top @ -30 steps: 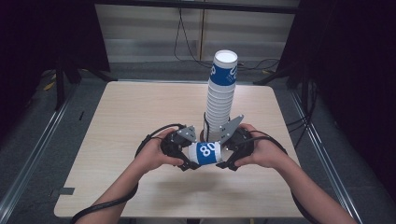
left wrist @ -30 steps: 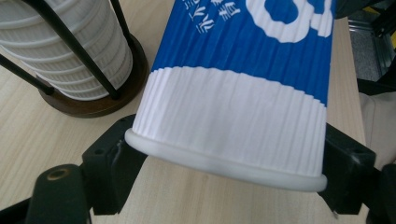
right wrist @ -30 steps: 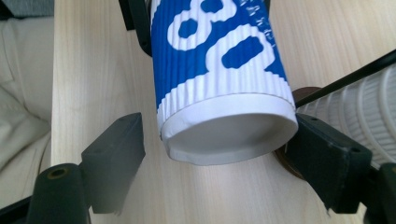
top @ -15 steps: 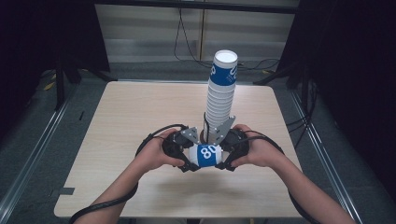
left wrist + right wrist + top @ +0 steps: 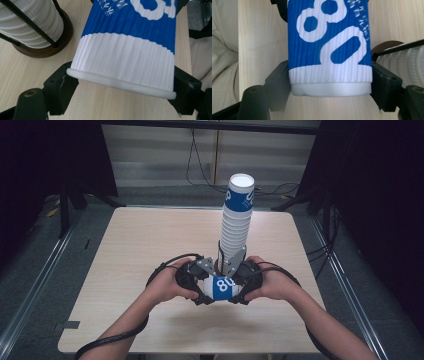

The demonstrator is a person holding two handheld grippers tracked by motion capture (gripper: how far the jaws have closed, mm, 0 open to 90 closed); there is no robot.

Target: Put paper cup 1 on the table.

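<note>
**Blue-and-white paper cup held sideways between two grippers**

Nearest the person, a ribbed blue-and-white paper cup (image 5: pixel 220 287) is held lying on its side just above the pale wooden table (image 5: pixel 135 245), gripped at both ends. In the left gripper view, the rolled white rim of the cup (image 5: pixel 125 62) is seen clamped between the black jaws of the left gripper (image 5: pixel 122 86); in the right gripper view, the flat white base end (image 5: pixel 329 72) is seen clamped by the right gripper (image 5: pixel 329 87). A large white "80" on the blue band is read clearly in the right gripper view, with small characters beside it too fine to be read; from above only "80" is made out. Just behind the grippers, a tall stack of nested white ribbed paper cups (image 5: pixel 236 225) is held upright in a thin black wire holder on a round dark brown base (image 5: pixel 51 43), the wires and base being seen in the gripper views. The stack is topped by a blue-banded cup.
</note>
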